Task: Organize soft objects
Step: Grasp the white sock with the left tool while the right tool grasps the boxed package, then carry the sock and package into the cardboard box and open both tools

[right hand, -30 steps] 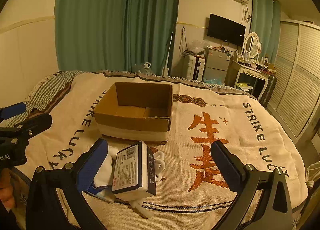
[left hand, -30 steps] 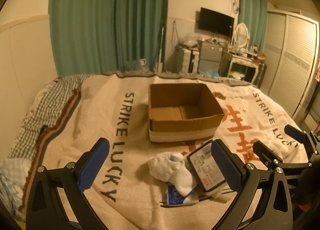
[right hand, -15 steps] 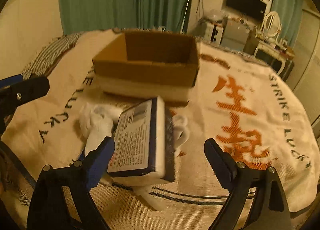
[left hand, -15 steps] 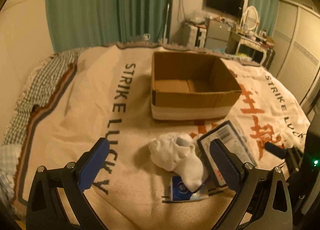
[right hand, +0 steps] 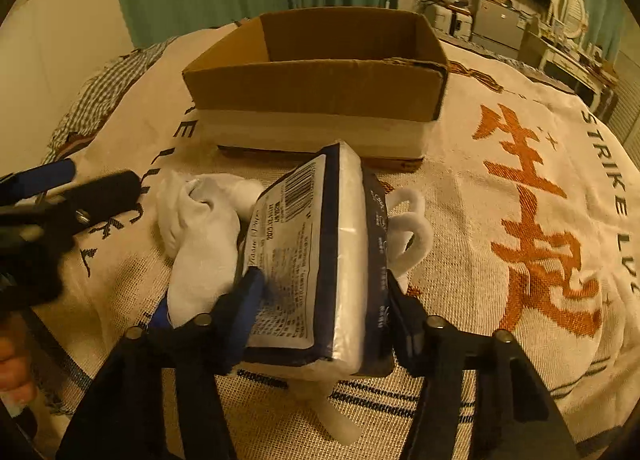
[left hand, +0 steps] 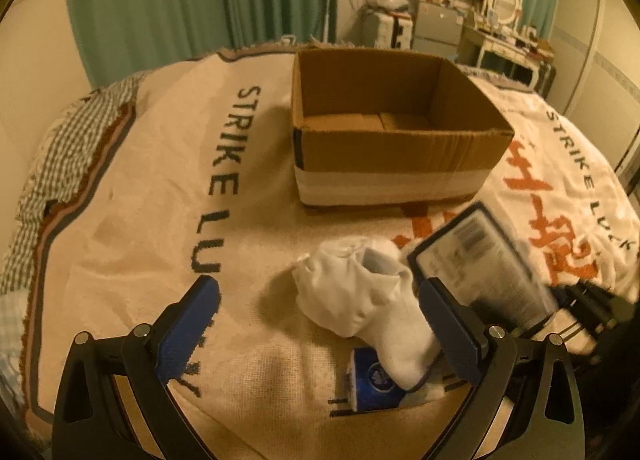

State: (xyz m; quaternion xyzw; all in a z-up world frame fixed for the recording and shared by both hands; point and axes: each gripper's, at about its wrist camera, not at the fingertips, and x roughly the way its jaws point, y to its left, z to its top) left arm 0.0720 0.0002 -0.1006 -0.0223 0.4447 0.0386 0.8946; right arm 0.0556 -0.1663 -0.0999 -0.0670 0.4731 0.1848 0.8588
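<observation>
Between the blue pads of the right tool sits a plastic-wrapped tissue pack, a soft rectangular block in glossy dark-edged film with a printed label; the jaws are closing on it and the pads look to be meeting its two broad faces. The step in hand appears to be the first pick-up. The next move likely calls for a grip firm enough to hold slippery film, then a lift clear of the near wall of the cardboard box, which stands open just behind the pile. The left tool hangs wide open and empty above a balled white sock, which lies partly on a small blue packet. Everything rests on a woven, lettered blanket covering the bed.
</observation>
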